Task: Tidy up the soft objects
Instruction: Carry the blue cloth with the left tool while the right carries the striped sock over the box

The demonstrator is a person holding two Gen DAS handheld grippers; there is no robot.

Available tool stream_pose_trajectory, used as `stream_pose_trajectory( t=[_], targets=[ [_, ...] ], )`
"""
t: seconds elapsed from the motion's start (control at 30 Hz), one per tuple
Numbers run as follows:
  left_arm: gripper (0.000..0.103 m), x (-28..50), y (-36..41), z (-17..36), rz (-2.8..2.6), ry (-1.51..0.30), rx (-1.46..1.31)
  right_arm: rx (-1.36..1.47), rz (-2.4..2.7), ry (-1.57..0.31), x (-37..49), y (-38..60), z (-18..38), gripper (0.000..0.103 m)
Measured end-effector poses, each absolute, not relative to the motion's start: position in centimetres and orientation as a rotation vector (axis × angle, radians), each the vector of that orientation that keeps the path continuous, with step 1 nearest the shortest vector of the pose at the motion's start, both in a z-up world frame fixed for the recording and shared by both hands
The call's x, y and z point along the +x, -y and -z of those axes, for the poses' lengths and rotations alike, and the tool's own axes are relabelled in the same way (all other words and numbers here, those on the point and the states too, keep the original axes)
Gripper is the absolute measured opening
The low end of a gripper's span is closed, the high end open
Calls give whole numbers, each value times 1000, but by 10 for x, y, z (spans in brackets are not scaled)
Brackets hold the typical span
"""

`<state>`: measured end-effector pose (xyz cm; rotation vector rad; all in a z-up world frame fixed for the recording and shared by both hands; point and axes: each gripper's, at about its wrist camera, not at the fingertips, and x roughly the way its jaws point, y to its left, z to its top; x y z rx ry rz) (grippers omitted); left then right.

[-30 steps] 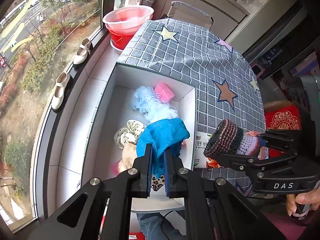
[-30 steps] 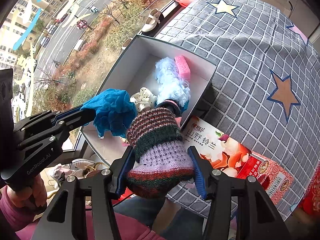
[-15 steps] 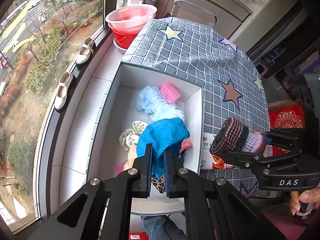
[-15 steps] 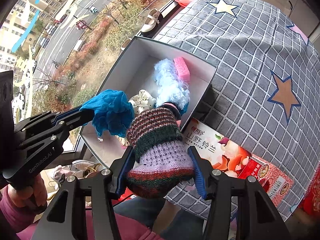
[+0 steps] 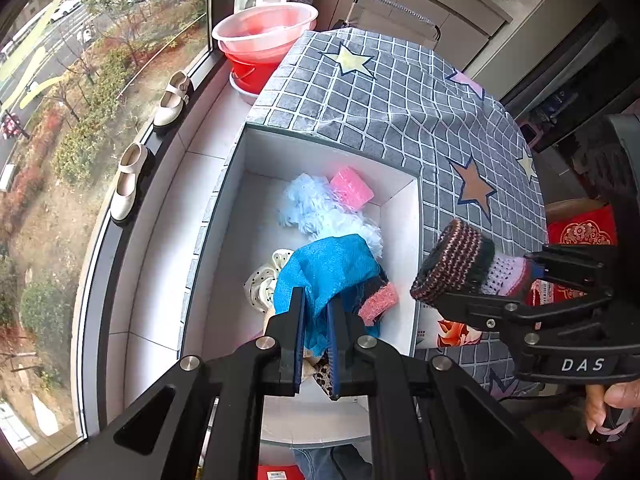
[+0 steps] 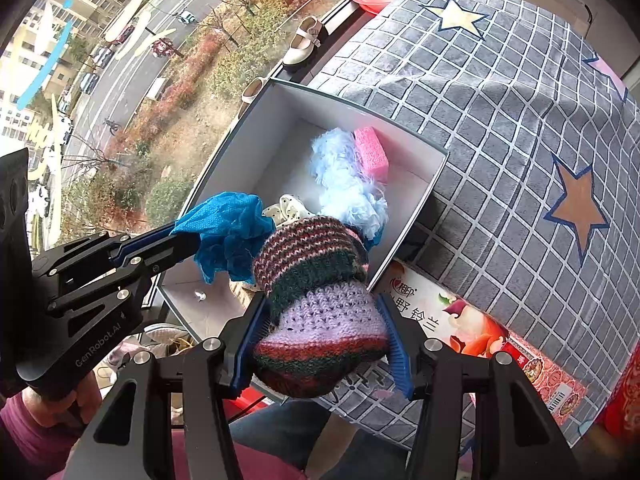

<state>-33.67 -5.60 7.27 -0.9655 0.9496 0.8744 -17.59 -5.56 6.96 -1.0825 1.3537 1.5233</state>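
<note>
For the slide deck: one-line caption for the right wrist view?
Right tongs grip a striped knit hat beside the white box; left tongs hold blue cloth over it.

Both wrist views down onto box (image 5: 400, 240)

l hand-held gripper (image 5: 316, 316) clamped, r hand-held gripper (image 6: 324, 332) gripping

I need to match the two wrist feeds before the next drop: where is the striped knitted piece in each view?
Left wrist view: the striped knitted piece is at mid right, sideways in the right claw, beside the white box.
Right wrist view: it fills the lower centre, clamped between the blue pads.
Shared landmark: the pink sponge in the box's far corner.
</note>
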Motion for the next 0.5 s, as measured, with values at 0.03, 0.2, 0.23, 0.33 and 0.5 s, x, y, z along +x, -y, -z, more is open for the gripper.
stream_pose_trajectory(
  t=[0.03,0.2,0.23,0.33,0.5],
  targets=[
    [11,-336,55,-72,-874,-953,-965,-1084,-1523,-1351,-177,54,-69,55],
    [11,-335,50,-67,-880,-966,-961,-1091,-1516,-1343,-178,44,-65,55],
    [11,-335,49,-67,-882,-968,-961,-1093,-1514,-1340,-178,42,-64,55],
    [11,-335,45,-64,-890,-975,-963,-1108,-1508,-1330,-180,36,-62,55],
    [11,-332,41,-61,-895,-990,-956,-1116,-1505,-1325,-181,27,-57,55]
  ],
)
